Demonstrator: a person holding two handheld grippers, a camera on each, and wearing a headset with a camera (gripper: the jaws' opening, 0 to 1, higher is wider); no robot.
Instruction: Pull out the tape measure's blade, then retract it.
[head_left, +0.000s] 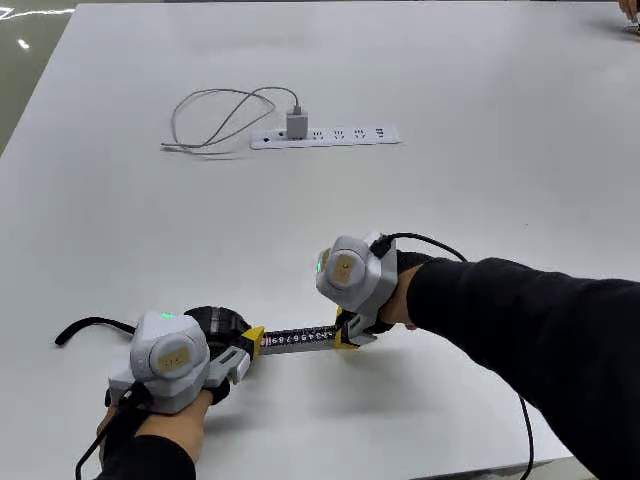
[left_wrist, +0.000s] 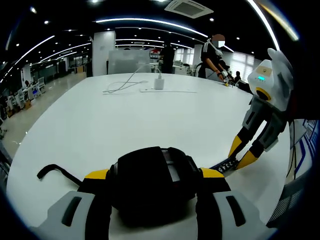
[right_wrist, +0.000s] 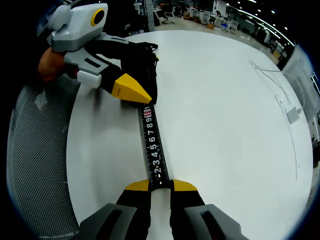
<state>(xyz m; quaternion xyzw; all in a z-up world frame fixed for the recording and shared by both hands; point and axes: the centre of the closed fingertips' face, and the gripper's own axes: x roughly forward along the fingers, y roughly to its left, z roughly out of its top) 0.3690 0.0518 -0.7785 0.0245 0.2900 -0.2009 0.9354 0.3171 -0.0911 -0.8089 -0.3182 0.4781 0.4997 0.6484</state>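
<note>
We anchor the tape measure case (head_left: 214, 322) on the workbench (head_left: 420, 70) w/ the left gripper (head_left: 243, 350) clamped round it, so the right gripper (head_left: 347, 336), pinched on the blade (head_left: 298, 340) tip, can pull straight.

Table (head_left: 450, 200) open, power strip (head_left: 340, 135) — cable (head_left: 200, 149) beyond

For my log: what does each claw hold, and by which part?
The left claw grips the round black tape measure case by its sides; the right claw pinches the end of its black numbered blade.

Black tape measure case (left_wrist: 152, 182), black white-numbered blade (right_wrist: 152, 145), white table (head_left: 400, 220)
</note>
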